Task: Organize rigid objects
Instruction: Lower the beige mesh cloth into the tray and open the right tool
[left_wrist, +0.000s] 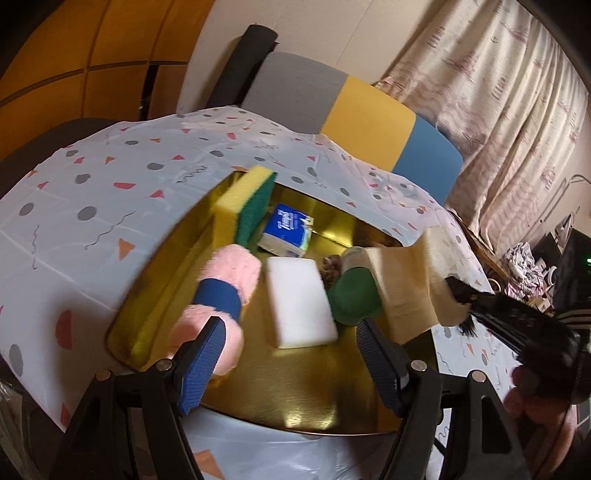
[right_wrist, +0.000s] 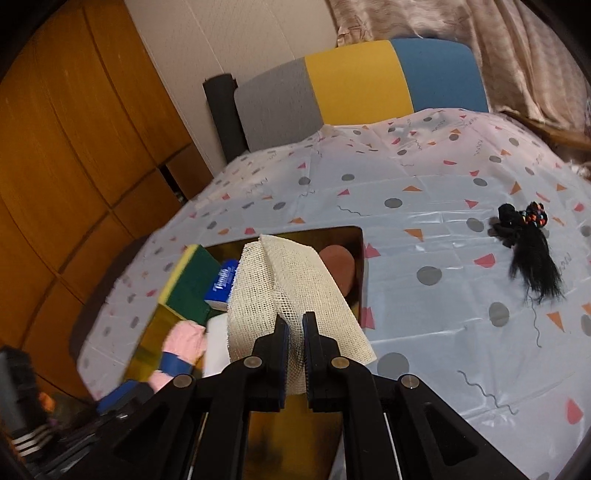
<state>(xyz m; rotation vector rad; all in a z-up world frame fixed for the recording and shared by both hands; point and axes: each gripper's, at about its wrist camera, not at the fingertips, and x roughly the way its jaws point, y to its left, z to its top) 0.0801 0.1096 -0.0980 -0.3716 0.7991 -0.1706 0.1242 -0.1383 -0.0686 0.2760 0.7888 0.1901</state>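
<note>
A gold tray (left_wrist: 155, 291) lies on the patterned tablecloth. It holds a yellow-green sponge (left_wrist: 245, 203), a blue tissue pack (left_wrist: 286, 230), a white foam block (left_wrist: 299, 306), a pink cloth with a blue band (left_wrist: 225, 291) and a green item (left_wrist: 352, 299). My left gripper (left_wrist: 291, 365) is open just above the tray's near edge, its left finger by the pink cloth. My right gripper (right_wrist: 294, 332) is shut on a folded cream mesh mat (right_wrist: 291, 280), held over the tray (right_wrist: 360, 251). The mat also shows in the left wrist view (left_wrist: 406, 280).
A black hair tuft with a scrunchie (right_wrist: 528, 247) lies on the cloth (right_wrist: 424, 184) to the right. A grey, yellow and blue chair back (right_wrist: 354, 81) stands behind the table. Wooden cabinets (right_wrist: 74, 147) are at the left, curtains (left_wrist: 498, 92) at the right.
</note>
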